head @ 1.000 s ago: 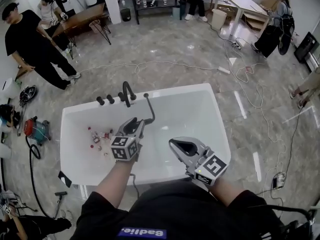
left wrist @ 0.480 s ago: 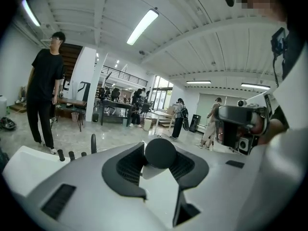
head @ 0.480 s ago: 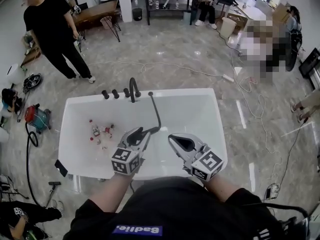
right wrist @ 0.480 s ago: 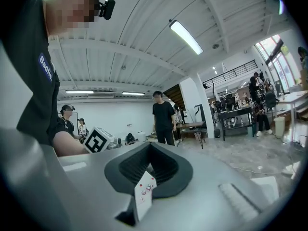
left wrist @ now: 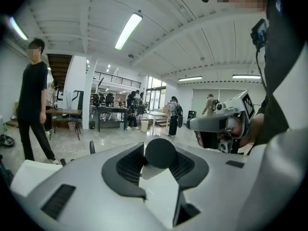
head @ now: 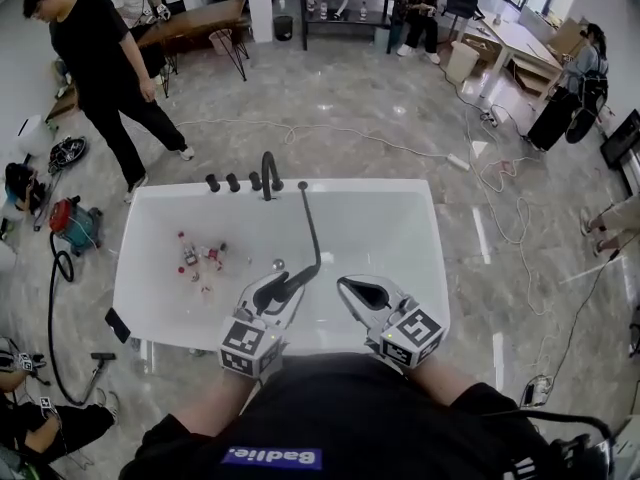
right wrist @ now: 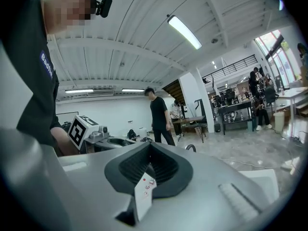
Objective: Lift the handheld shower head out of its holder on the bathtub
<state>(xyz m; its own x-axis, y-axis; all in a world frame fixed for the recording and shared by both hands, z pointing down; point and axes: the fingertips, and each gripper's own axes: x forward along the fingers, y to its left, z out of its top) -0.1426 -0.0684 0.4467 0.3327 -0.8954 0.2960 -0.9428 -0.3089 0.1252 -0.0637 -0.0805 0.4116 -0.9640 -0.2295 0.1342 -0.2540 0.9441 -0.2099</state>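
The black handheld shower head (head: 292, 286) hangs over the near part of the white bathtub (head: 432, 268). Its black hose (head: 314, 230) runs back to the far rim beside the faucet (head: 267, 175). My left gripper (head: 278, 288) is shut on the shower head's handle. In the left gripper view the round black handle (left wrist: 160, 152) is wedged between the jaws of the left gripper (left wrist: 159, 159). My right gripper (head: 358, 290) hovers just right of it over the near rim, shut and holding nothing. The right gripper view shows the right gripper (right wrist: 150, 159) with its pads together.
Several small bottles and toys (head: 200, 260) lie in the tub's left half, with a drain (head: 278, 264) near the middle. Black knobs (head: 222, 182) line the far rim. A person (head: 100, 68) stands beyond the tub at the left. A red vacuum (head: 75, 226) and cables lie on the floor.
My left gripper has drawn back toward the near rim with the shower head, and the hose now stretches longer across the tub. The right gripper has hardly moved.
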